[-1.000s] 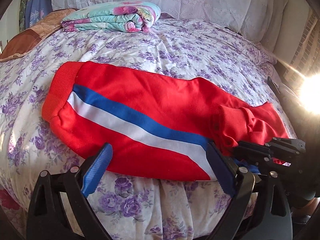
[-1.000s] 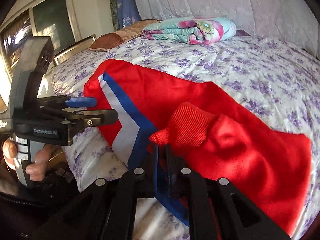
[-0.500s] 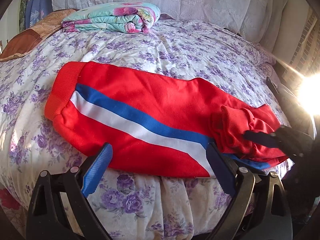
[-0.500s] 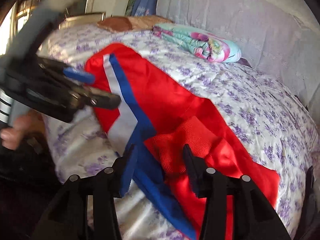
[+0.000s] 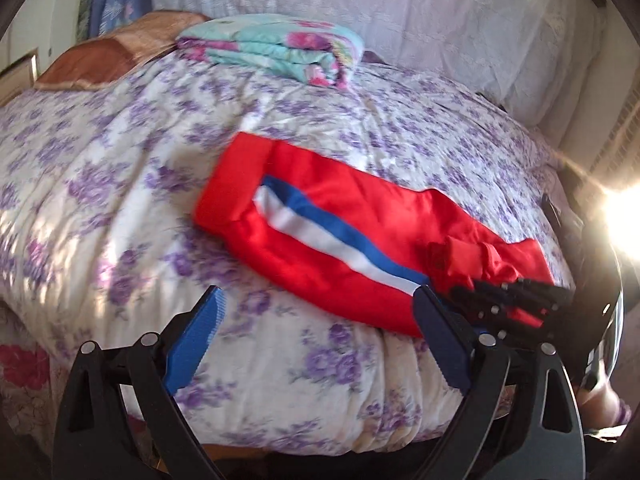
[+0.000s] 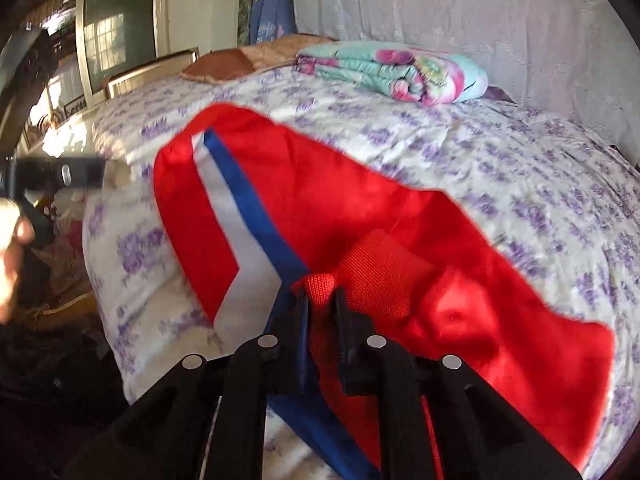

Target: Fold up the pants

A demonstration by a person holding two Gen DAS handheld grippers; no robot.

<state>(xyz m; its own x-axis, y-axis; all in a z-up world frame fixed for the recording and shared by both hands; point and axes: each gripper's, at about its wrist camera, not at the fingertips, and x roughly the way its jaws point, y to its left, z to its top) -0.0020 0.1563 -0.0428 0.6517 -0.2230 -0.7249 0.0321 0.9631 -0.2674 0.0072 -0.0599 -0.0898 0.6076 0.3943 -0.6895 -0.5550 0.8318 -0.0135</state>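
Red pants [image 5: 352, 236] with a blue and white side stripe lie folded lengthwise across the flowered bed, waistband to the left. They also show in the right wrist view [image 6: 360, 208]. My left gripper [image 5: 320, 344] is open and empty, held off the bed's front edge, left of the pants' cuff end. My right gripper [image 6: 320, 300] is shut on the ribbed red cuff [image 6: 384, 272] at the pants' right end. It shows in the left wrist view [image 5: 508, 296] at the lower right.
A folded turquoise floral blanket [image 5: 276, 48] lies at the far side of the bed. A brown cushion [image 5: 100, 60] sits at the far left. White pillows [image 5: 400, 8] line the headboard. Strong sun glare comes from the right.
My right gripper opened, then shut again on the red cuff. My left gripper has drawn back and to the left, so the pants sit further right in its view.
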